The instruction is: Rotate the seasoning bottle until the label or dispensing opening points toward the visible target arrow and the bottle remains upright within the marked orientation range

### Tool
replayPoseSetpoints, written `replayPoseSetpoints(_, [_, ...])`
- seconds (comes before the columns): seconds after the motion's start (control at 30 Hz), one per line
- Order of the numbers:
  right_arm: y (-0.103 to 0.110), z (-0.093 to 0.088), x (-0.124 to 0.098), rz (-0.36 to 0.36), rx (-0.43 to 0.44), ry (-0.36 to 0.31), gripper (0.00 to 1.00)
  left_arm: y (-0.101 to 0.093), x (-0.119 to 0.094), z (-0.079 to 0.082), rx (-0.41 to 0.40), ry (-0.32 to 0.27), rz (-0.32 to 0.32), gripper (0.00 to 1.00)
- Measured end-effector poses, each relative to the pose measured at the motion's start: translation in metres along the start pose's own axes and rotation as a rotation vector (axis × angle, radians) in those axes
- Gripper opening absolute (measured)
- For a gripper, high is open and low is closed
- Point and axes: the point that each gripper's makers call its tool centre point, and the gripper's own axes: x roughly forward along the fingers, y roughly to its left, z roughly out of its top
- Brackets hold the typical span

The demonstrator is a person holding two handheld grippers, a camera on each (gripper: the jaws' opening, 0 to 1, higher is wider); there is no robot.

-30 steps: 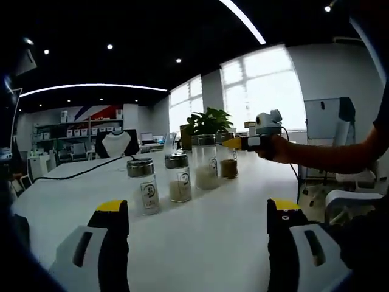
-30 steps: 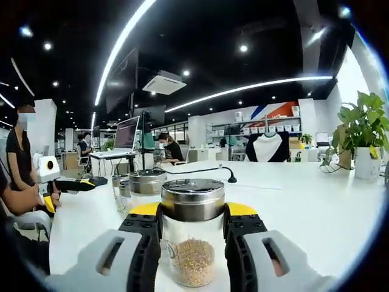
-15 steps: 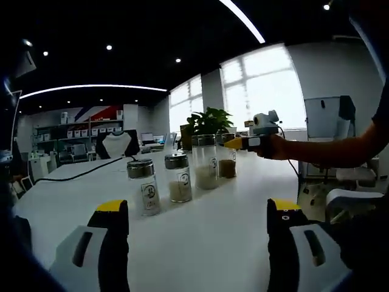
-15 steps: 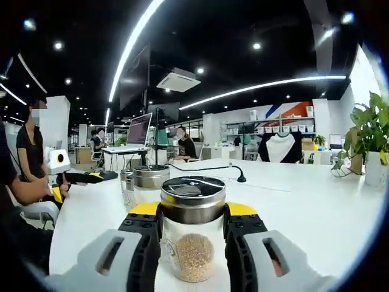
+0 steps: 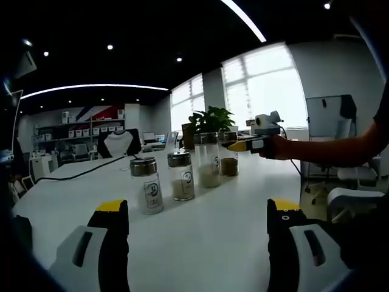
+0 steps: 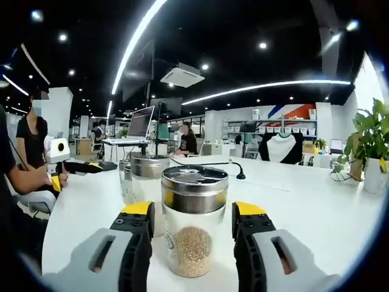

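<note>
Four glass seasoning bottles with metal lids stand in a row on the white table (image 5: 200, 243). The nearest one (image 5: 147, 185) shows its label to the left gripper view. The farthest bottle (image 5: 229, 159) holds brown grains and stands upright between the jaws of my right gripper (image 5: 236, 146). In the right gripper view that bottle (image 6: 193, 228) is close up, and my right gripper (image 6: 193, 210) is open, with a thin gap on each side of the glass. My left gripper (image 5: 197, 208) is open and wide, low over the table, well short of the row. The left gripper (image 6: 85, 165) also appears at far left in a person's hand.
Two more bottles (image 6: 144, 182) stand right behind the grain bottle. A black cable (image 6: 234, 173) runs across the table. A potted plant (image 5: 209, 118) stands past the row, and another plant (image 6: 368, 137) at the far right. A chair (image 5: 352, 198) sits beside the table. People work at desks in the background.
My right gripper's jaws have spread apart and let go of the grain bottle, which stays upright. The left gripper has stayed open and hardly moved.
</note>
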Motion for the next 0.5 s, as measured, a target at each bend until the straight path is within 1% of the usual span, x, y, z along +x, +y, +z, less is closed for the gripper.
replayPoseSetpoints(0.07, [0.004,0.004,-0.003,0.001,0.007,-0.015,0.52,0.0,0.0,0.0,0.001,-0.001,-0.001,1.0])
replayPoseSetpoints(0.1, [0.005,0.008,-0.008,-0.037,0.004,-0.02,0.53,-0.001,0.0,-0.001,0.002,0.001,0.0,1.0])
replayPoseSetpoints(0.13, [0.005,0.01,-0.01,-0.056,0.008,-0.022,0.54,-0.001,0.001,-0.001,0.001,0.004,0.002,1.0])
replayPoseSetpoints(0.2, [0.011,0.013,-0.016,-0.074,0.009,-0.034,0.57,-0.002,0.001,-0.002,0.0,0.005,0.001,1.0])
replayPoseSetpoints(0.27, [0.013,0.014,-0.02,-0.104,-0.004,-0.03,0.58,-0.003,0.001,-0.001,-0.001,0.003,0.0,1.0])
replayPoseSetpoints(0.33, [0.019,0.019,-0.029,-0.141,-0.025,-0.051,0.61,-0.002,0.001,-0.001,-0.004,-0.001,0.008,1.0])
replayPoseSetpoints(0.37, [0.018,0.019,-0.033,-0.169,-0.015,-0.053,0.61,-0.001,0.001,-0.001,-0.004,0.001,0.015,1.0])
replayPoseSetpoints(0.4, [0.018,0.017,-0.037,-0.199,-0.004,-0.054,0.59,0.0,0.0,-0.002,-0.002,0.003,0.02,1.0])
replayPoseSetpoints(0.43, [0.021,0.016,-0.041,-0.213,-0.007,-0.055,0.57,0.0,0.0,-0.002,0.001,0.005,0.024,1.0])
replayPoseSetpoints(0.47, [0.028,0.013,-0.047,-0.214,-0.013,-0.05,0.57,0.0,-0.002,-0.003,0.004,0.007,0.032,1.0])
replayPoseSetpoints(0.5, [0.034,0.015,-0.054,-0.215,-0.015,-0.074,0.59,0.0,-0.004,-0.003,0.002,0.005,0.036,1.0])
